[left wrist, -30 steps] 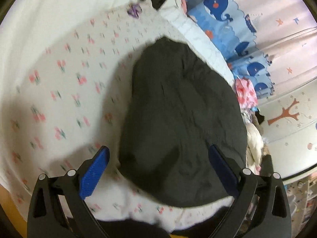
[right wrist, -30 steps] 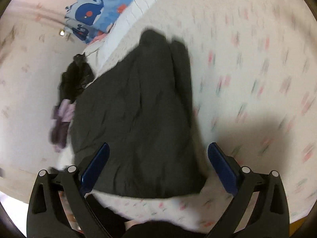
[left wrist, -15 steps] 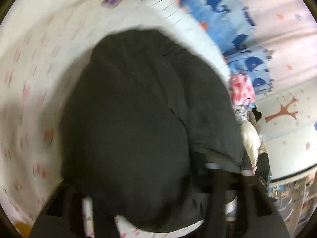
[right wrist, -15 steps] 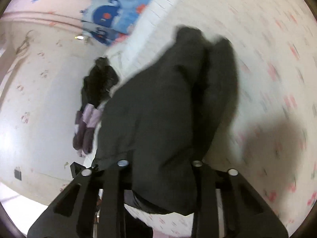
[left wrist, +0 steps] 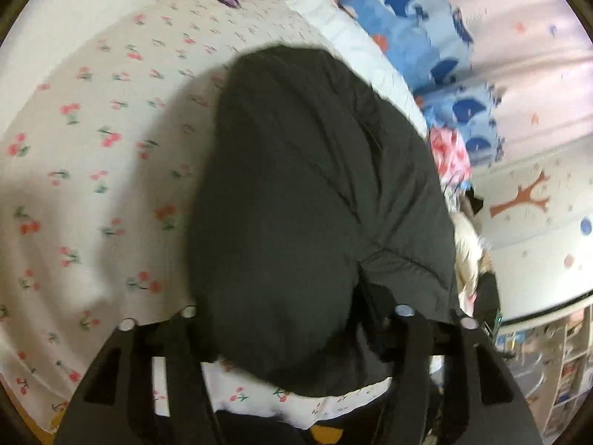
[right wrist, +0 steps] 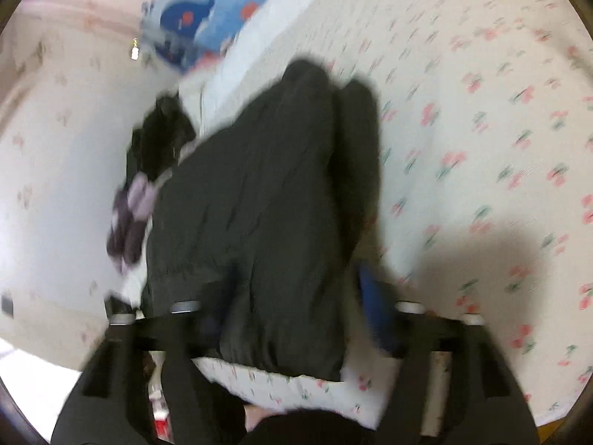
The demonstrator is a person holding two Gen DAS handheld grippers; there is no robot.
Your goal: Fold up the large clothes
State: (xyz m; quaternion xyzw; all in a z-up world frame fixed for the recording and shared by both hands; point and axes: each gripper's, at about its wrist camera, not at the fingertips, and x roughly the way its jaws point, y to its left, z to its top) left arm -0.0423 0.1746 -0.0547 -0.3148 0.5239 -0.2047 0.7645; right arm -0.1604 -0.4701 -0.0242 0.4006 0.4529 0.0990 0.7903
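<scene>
**Both grippers letting go of the dark garment's near hem**

Cherry-print bedding [left wrist: 92,155] fills most of both views, with a whale-patterned blue cover [left wrist: 426,37] at the upper right of the left wrist view and a small heap of dark and purple clothes [right wrist: 141,185] at the left of the right wrist view.

Lying lengthwise up the middle of both frames is the dark padded garment [left wrist: 315,185], its near hem at the bottom edge of the bed. A second ago both grippers stood wide and clear of the cloth; half a second ago each had pinched down on that hem. Now the left gripper [left wrist: 296,333] is opening again, with a bulge of the hem between its fingers and draped over them. The right gripper [right wrist: 292,296] is opening too, its blue pad [right wrist: 374,304] standing off the fabric at the right while the cloth lies between the fingers.

My reading: the near hem was nipped, tugged a little to square it, and is being released. The garment looks narrowed into a long strip, so a crosswise fold from the near end seems the likely remaining work.
</scene>
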